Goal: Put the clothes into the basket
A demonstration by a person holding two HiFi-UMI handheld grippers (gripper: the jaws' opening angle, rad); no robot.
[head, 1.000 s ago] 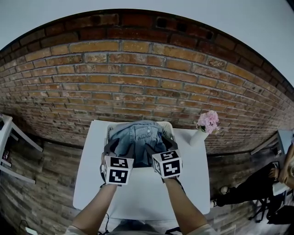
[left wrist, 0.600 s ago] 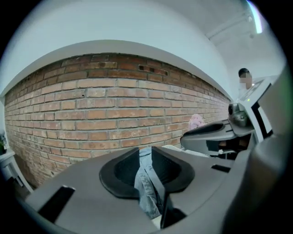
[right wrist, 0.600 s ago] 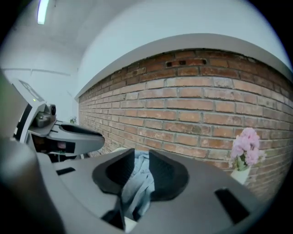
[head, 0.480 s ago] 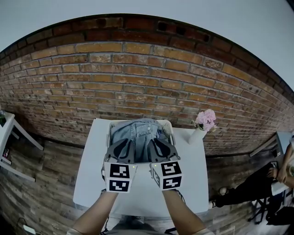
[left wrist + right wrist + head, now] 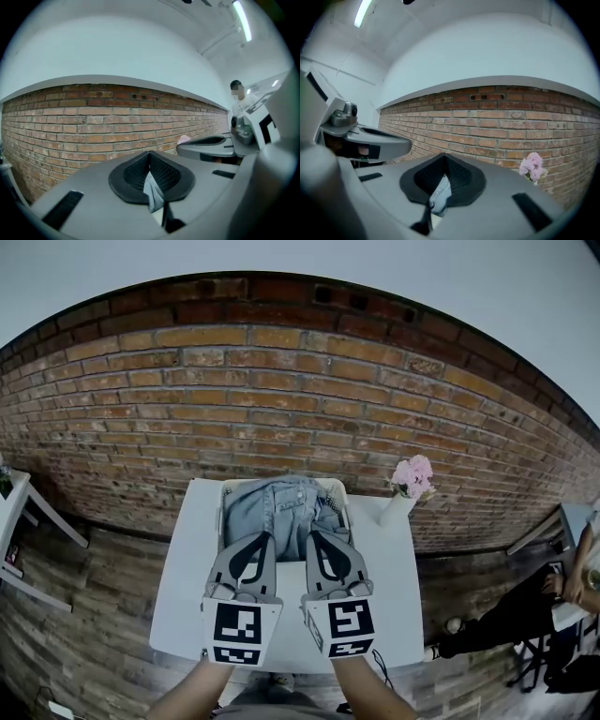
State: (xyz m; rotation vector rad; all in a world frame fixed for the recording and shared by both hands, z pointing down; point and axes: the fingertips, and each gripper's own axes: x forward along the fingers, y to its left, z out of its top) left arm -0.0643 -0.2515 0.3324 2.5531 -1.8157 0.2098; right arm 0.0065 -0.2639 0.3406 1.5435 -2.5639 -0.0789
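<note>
I hold my left gripper [image 5: 267, 538] and my right gripper [image 5: 313, 538] side by side over the white table [image 5: 186, 570], both pointing nearly level at the brick wall [image 5: 281, 390]. Both pairs of jaws have just been closing, and each now has its pads pressed together on a thin fold of pale blue cloth. In the left gripper view a strip of it hangs down out of the seam between the pads, and the right gripper view shows the same. That cloth is the near edge of the denim jacket [image 5: 281, 505]. The rest of the jacket lies bunched in the white basket [image 5: 224, 504] at the far end of the table, close to the wall. The jacket sits straight ahead of my tools, just past the tips, and its length runs away from me towards the wall. My left tool has the left half of the near edge and my right tool the right half. Neither is closer to it than the other, so I judge that whatever comes next must be done with both together. Most of the jacket looks to be inside the rim already, so I expect only this pinched edge has to go forward and down into the basket. The flowers [image 5: 411, 474] stand off to the right, well clear of that path.
</note>
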